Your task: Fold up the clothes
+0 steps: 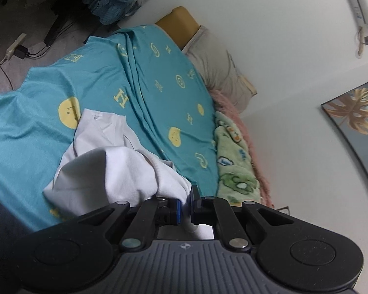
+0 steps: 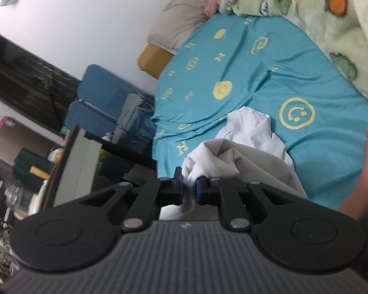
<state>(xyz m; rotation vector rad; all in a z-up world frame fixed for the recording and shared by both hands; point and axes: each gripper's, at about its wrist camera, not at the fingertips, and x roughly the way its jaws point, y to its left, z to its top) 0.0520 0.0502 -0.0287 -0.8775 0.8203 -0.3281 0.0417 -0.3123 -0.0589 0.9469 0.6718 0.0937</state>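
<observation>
Left wrist shows left gripper (image 1: 187,199) clenched on white garment (image 1: 115,171) bunched just ahead.

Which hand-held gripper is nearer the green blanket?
Left. The left hand-held gripper sits just beside the green blanket; the right hand-held gripper is across the sheet from it.

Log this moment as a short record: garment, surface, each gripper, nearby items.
garment: white garment, bunched, not yet folded
surface: teal bedsheet with yellow smiley prints
left gripper: jaws shut on a pinch of the white garment
right gripper: jaws shut on another pinch of it
nearby: green fleece blanket and beige pillow along the wall side
</observation>
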